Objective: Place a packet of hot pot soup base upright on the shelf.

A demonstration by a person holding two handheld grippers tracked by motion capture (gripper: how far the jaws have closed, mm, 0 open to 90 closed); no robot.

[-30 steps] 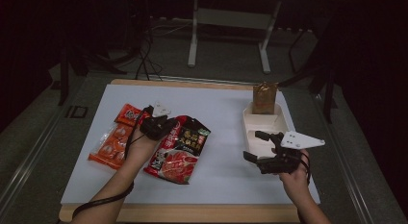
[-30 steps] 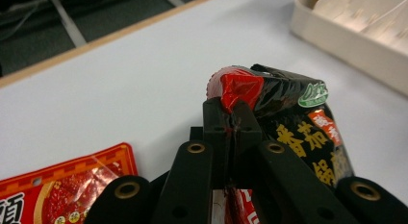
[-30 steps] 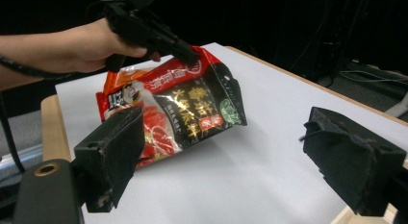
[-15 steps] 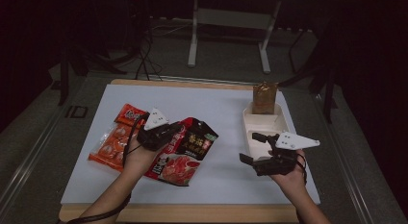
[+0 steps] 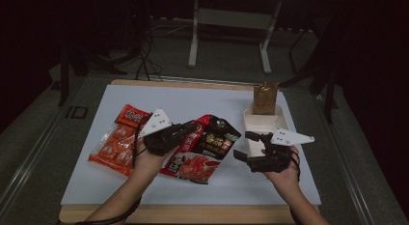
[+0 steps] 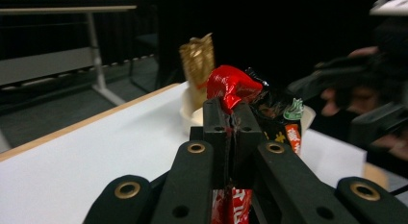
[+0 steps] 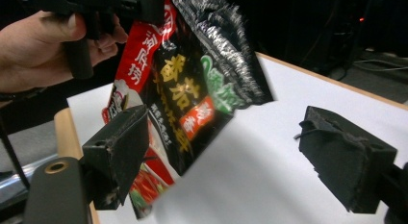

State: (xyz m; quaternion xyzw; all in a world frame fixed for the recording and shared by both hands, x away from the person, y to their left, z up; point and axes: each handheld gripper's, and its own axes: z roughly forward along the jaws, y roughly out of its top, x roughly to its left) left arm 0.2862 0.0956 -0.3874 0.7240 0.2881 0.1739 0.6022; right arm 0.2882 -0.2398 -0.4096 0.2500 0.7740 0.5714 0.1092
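1. Red-and-black snack bag (image 5: 202, 147) is clamped at its top edge between the clenched jaws of the left gripper (image 6: 233, 119), lifted off the white table (image 5: 193, 102); it hangs below and ahead of those fingers.
2. Right gripper (image 5: 250, 147) has its jaws spread wide apart, holding nothing; the bag hangs just beyond its fingertips (image 7: 120, 147).
3. Orange packet (image 5: 115, 143) lies flat behind the left hand (image 5: 144, 160).
4. White tray (image 5: 263, 123) sits just past the right gripper, with a small brown pouch (image 5: 265, 98) upright at its far end.
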